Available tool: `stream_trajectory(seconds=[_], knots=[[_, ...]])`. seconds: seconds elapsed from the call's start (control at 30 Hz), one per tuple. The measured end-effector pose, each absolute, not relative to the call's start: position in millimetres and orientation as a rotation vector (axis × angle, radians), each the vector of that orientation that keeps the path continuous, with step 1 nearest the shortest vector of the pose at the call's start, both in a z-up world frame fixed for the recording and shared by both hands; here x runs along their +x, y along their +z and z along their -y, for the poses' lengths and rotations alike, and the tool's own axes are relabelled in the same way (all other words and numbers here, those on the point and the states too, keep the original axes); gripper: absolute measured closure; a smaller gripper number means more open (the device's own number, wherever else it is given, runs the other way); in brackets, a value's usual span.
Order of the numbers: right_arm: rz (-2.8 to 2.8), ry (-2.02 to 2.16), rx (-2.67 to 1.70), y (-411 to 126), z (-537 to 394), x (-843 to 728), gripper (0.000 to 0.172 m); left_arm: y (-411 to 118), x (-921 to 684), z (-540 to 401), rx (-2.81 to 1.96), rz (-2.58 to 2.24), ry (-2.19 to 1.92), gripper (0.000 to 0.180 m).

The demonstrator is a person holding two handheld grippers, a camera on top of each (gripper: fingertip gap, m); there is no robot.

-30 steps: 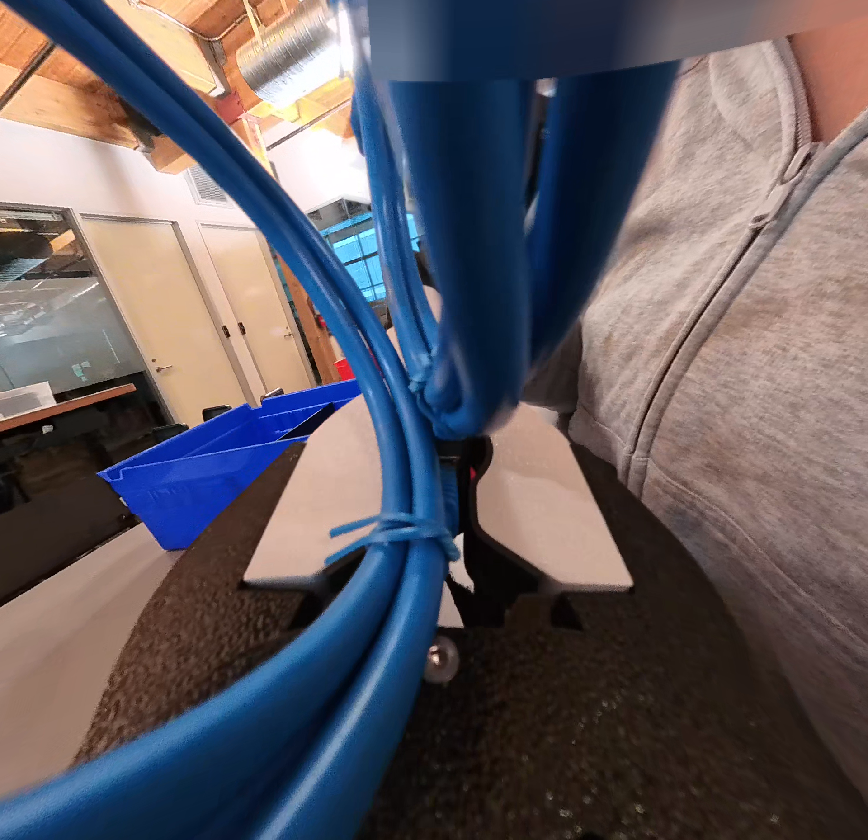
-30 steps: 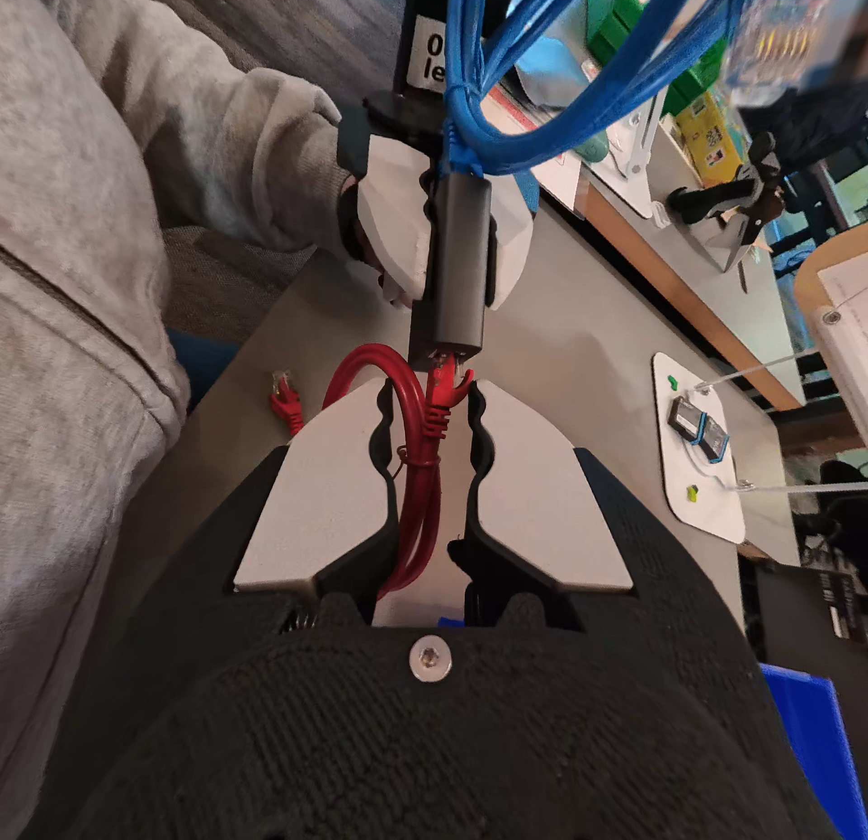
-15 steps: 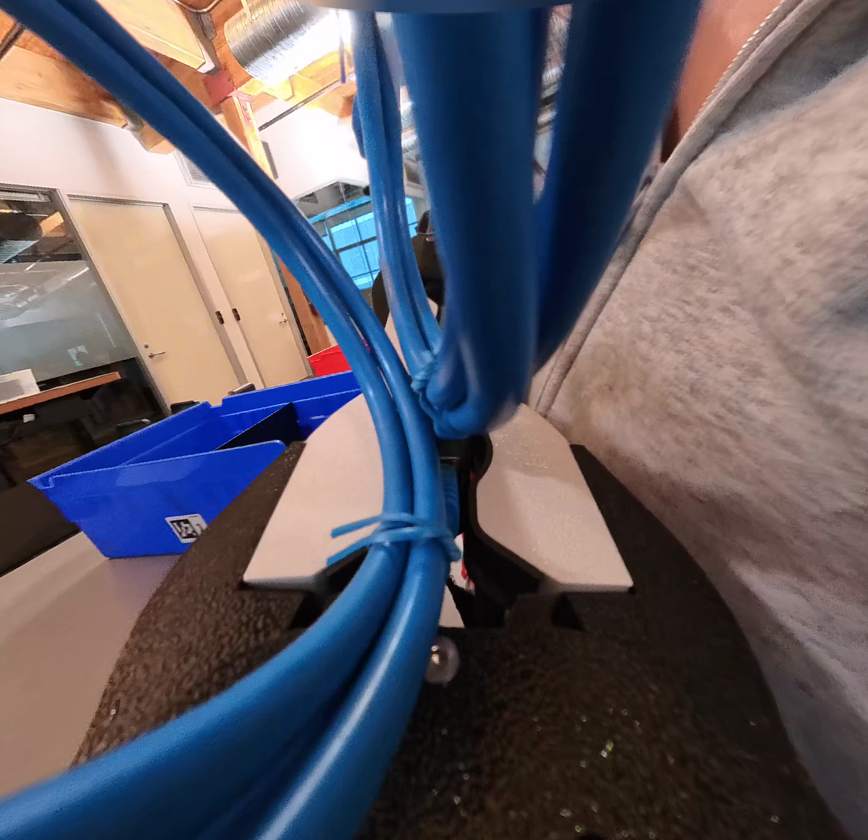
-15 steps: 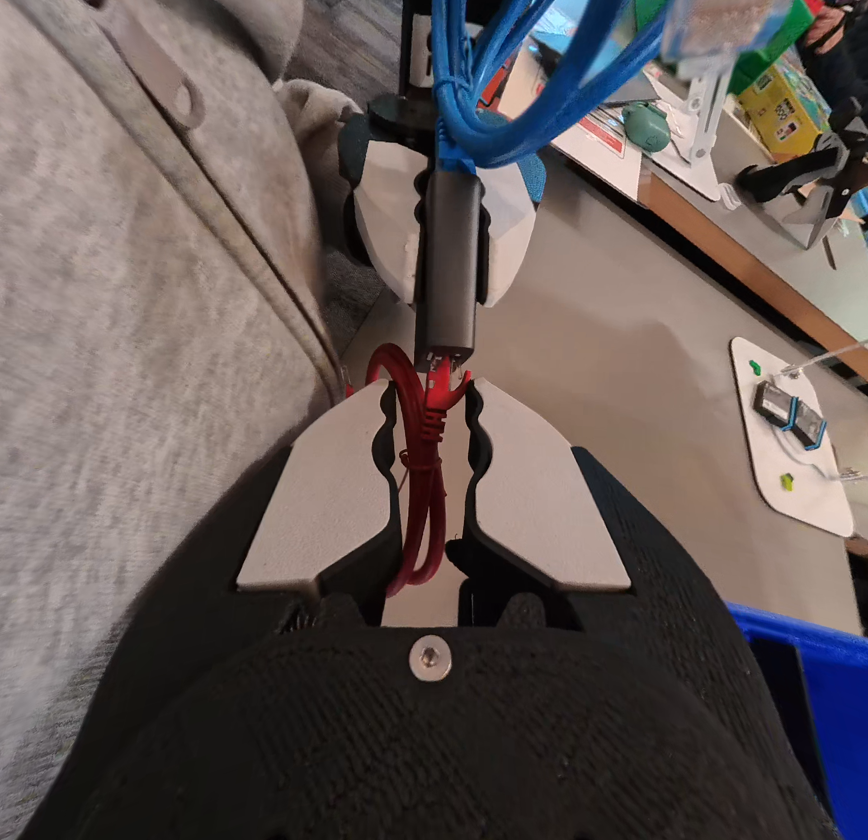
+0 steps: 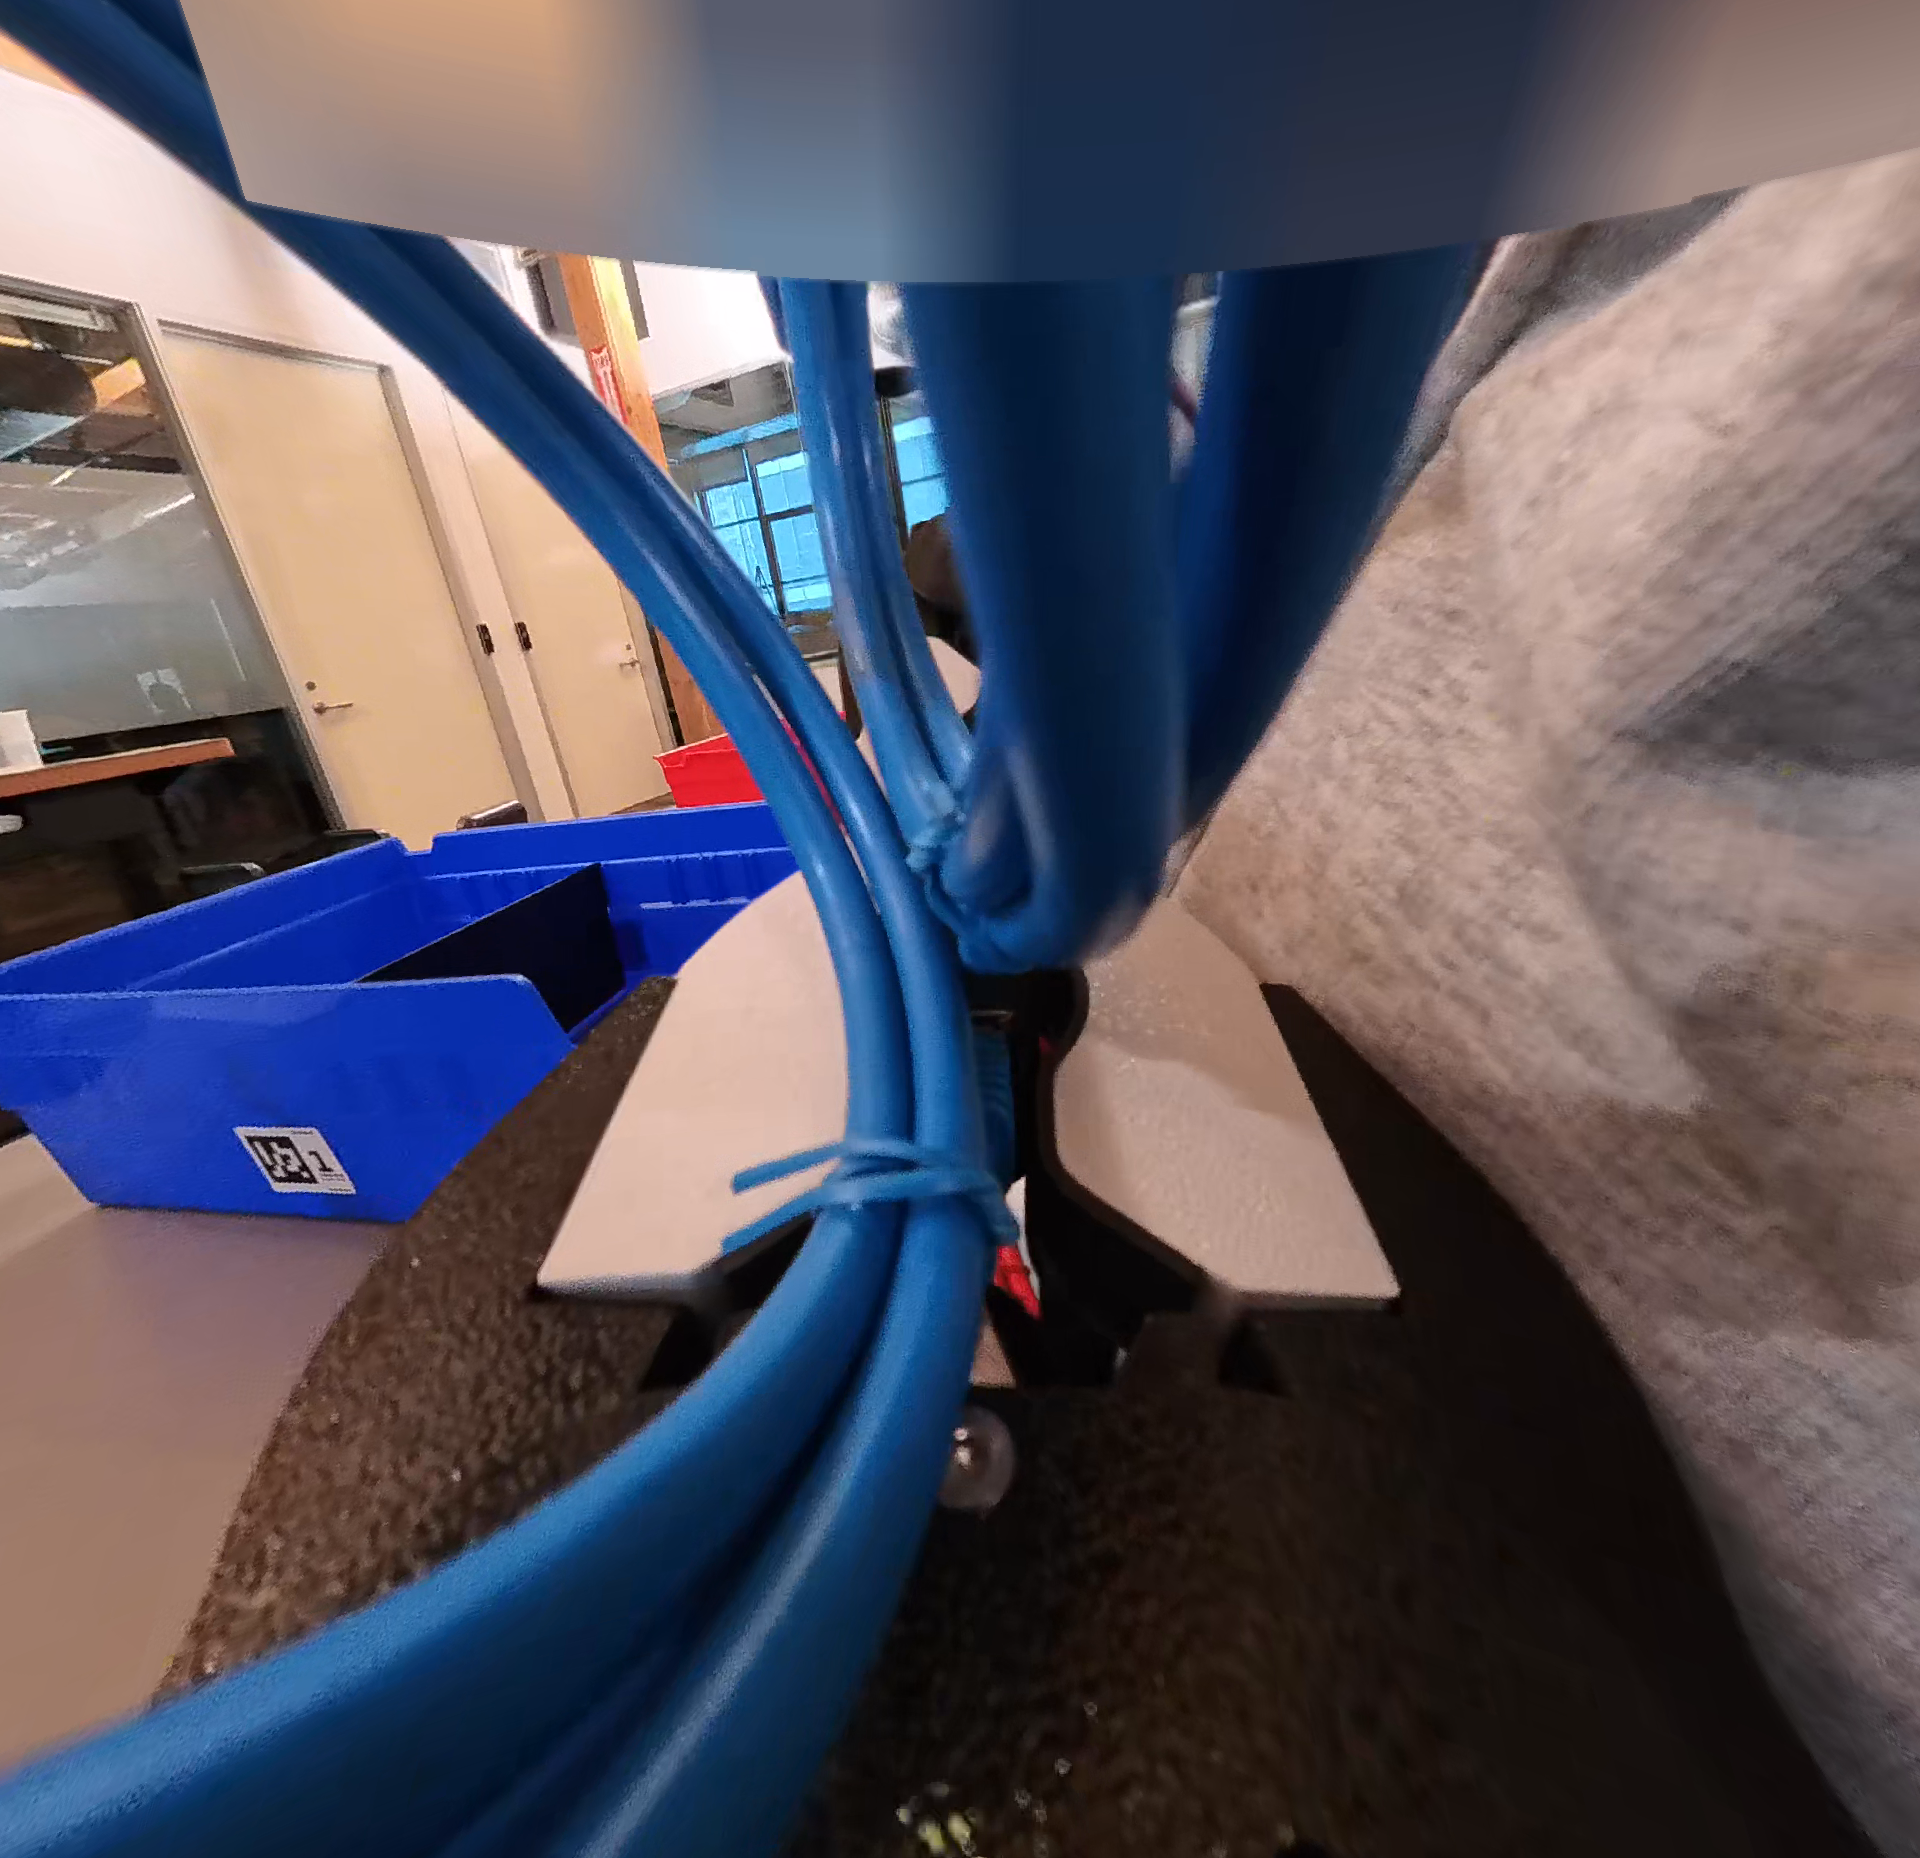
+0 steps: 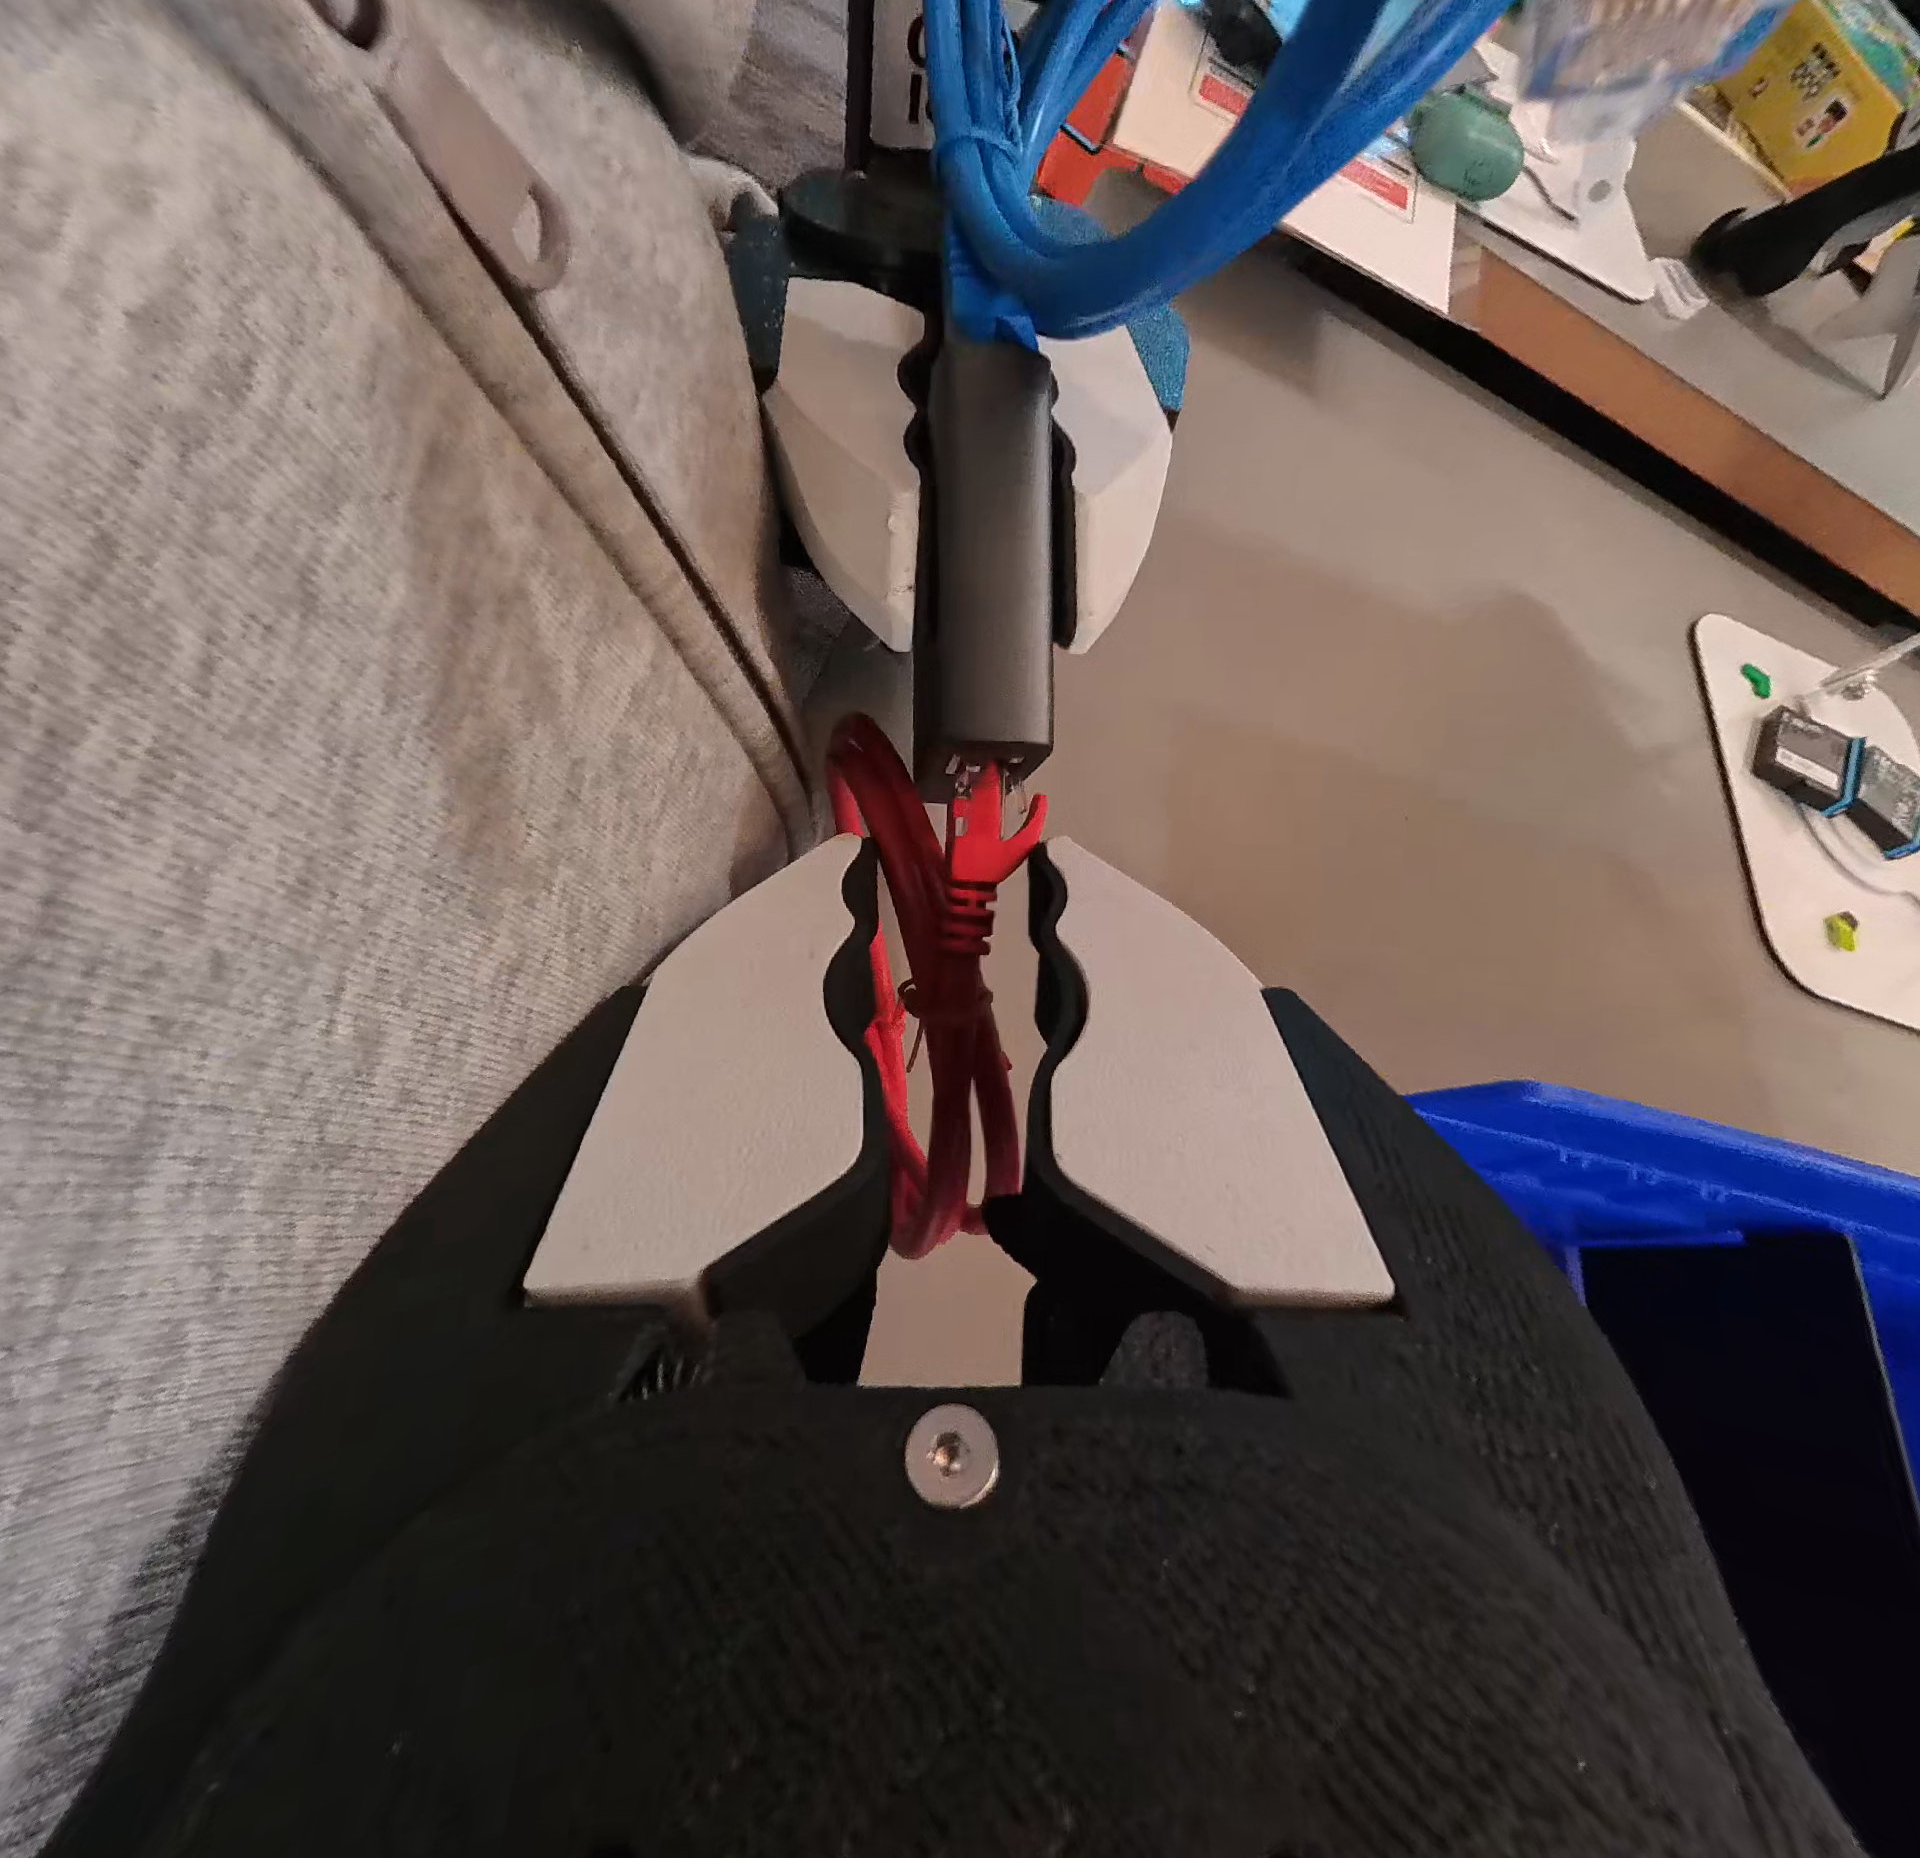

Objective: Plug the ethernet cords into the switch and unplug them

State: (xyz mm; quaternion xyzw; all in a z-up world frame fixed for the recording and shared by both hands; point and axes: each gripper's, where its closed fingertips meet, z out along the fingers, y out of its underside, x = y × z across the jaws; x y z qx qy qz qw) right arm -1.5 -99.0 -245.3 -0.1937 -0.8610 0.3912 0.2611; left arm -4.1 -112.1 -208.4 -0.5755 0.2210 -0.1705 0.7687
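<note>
Red cord [image 6: 961, 1039], bundled with a tie, sits between the right gripper [image 6: 951, 852] fingers, long axis running along them; its plug points away from the camera into the near end of the dark grey switch [image 6: 987, 551]. Pads look narrowed onto the bundle. Switch is a slim bar, long axis in line with the cord, clamped on both flanks by the left gripper [image 6: 982, 520], which faces the right one. Blue cord [image 6: 1049, 198] coils leave the switch's far end, looping up. From the left wrist, blue loops [image 5: 883, 977] cover the fingers. Grey surface [image 6: 1351, 665] below; blue bin [image 5: 312, 1060] far left; grey sweater [image 6: 312, 769] close beside.
</note>
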Motion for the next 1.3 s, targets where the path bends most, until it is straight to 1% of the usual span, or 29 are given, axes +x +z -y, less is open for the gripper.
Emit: stream_trajectory(seconds=[0.03,0.1,0.23,0.37,0.4,0.5,0.83,1.3], knots=[[2.326,1.044,-0.523,-245,97,-2,0.142,-209,-4,111,-1.255,-0.480,-0.377,0.160],[2.327,1.006,-0.528,-243,93,-3,0.130,-209,-2,109,-1.266,-0.490,-0.384,0.160],[2.390,1.082,-0.593,-240,90,2,0.126,-210,5,107,-1.282,-0.516,-0.368,0.160],[2.397,1.191,-0.666,-232,92,8,0.136,-210,5,105,-1.299,-0.536,-0.317,0.159],[2.386,1.155,-0.655,-234,91,6,0.144,-210,7,105,-1.303,-0.544,-0.314,0.159],[2.354,1.101,-0.603,-237,94,5,0.156,-210,9,103,-1.308,-0.563,-0.305,0.160],[2.334,1.200,-0.657,-239,98,8,0.157,-211,11,105,-1.277,-0.522,-0.397,0.160],[2.314,1.245,-0.872,-242,98,8,0.158,-212,12,106,-1.290,-0.546,-0.345,0.160]])
